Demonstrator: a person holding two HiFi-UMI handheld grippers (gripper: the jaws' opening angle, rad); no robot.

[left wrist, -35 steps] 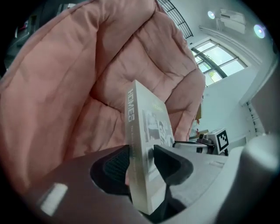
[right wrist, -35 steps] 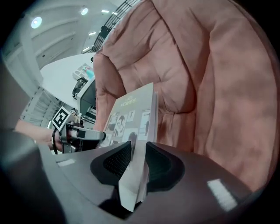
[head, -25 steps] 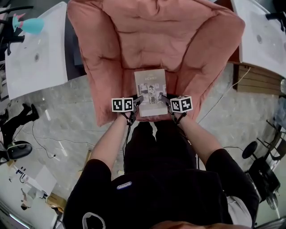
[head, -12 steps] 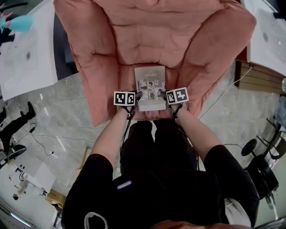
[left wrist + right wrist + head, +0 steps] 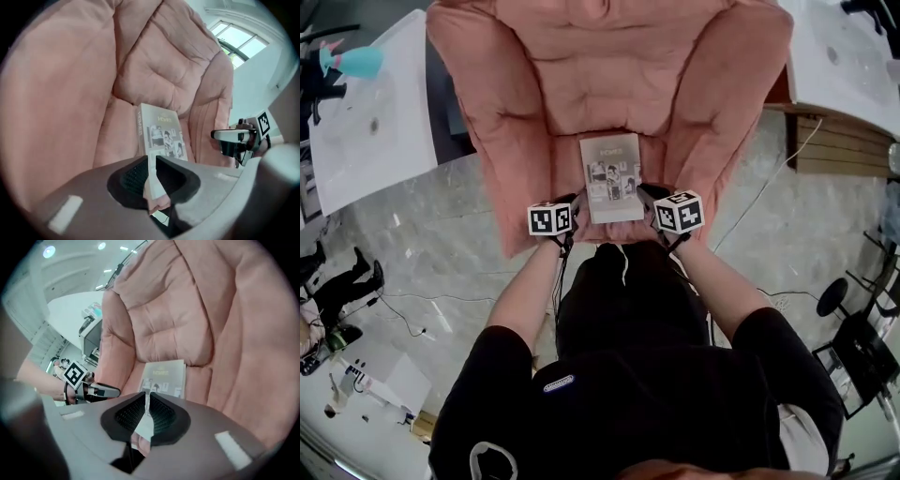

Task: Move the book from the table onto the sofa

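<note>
The book point(image 5: 612, 173), pale with photos on its cover, lies flat on the seat of the pink sofa point(image 5: 609, 66), spine to the left. My left gripper point(image 5: 575, 201) is at its lower left corner and my right gripper point(image 5: 648, 193) at its lower right corner. In the left gripper view the book point(image 5: 164, 131) runs down into my left gripper point(image 5: 152, 176), whose jaws stand almost together with a white sliver between them. The right gripper view shows the same: the book point(image 5: 164, 376) ahead and a white sliver in my right gripper point(image 5: 147, 413).
White tables stand to the left point(image 5: 366, 131) and right point(image 5: 844, 66) of the sofa, the left one bearing a teal object point(image 5: 361, 61). Cables point(image 5: 412, 309) trail over the marble floor. An office chair point(image 5: 853, 328) stands at the right. The sofa's padded arms rise on both sides of the seat.
The book has gone from hanging over the seat's front edge to lying flat on the seat. Both grippers now sit nearer its lower corners and a little farther apart.
</note>
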